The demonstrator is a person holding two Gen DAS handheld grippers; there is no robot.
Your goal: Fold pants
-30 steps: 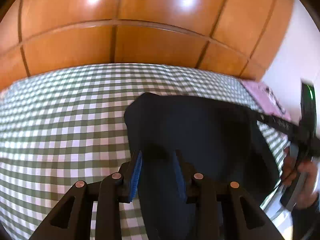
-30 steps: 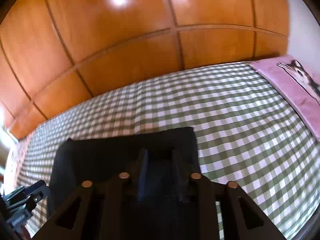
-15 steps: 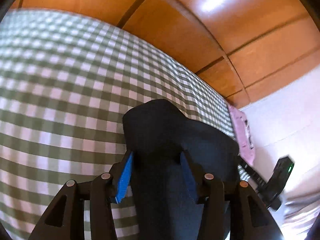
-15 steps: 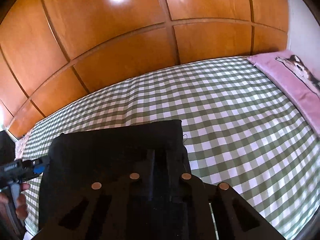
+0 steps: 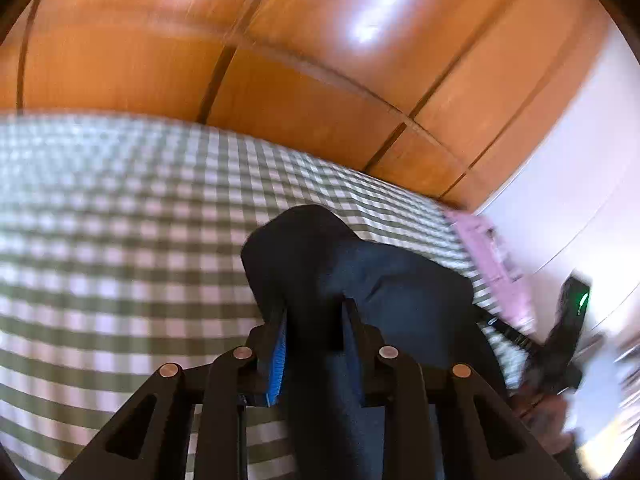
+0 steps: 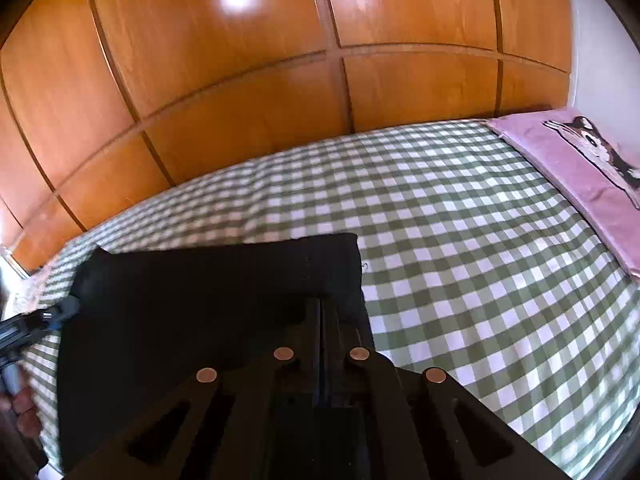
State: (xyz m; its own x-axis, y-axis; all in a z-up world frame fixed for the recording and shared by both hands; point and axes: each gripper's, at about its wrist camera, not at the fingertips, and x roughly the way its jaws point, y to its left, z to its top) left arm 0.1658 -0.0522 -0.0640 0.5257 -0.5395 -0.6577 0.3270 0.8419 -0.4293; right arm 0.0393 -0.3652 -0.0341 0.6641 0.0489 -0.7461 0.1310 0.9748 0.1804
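The dark navy pants [image 6: 208,292] lie on the green-checked bed [image 6: 460,240], near its front edge. In the right wrist view my right gripper [image 6: 322,312] has its jaws pressed together on the pants' right edge. In the left wrist view my left gripper [image 5: 314,320] has its jaws around a bunched fold of the pants [image 5: 360,280], the blue pad [image 5: 278,356] against the cloth. The left gripper also shows at the left edge of the right wrist view [image 6: 32,322], at the pants' left corner.
An orange wooden wardrobe wall [image 6: 280,72] stands behind the bed. A pink pillow with a dog print [image 6: 580,168] lies at the bed's right end. A white wall [image 5: 580,160] is on the right.
My right gripper's jaws have closed from apart to pressed together on the pants. My left gripper has swung and tilted while staying on the pants' left fold, its jaws drawing in on the cloth.
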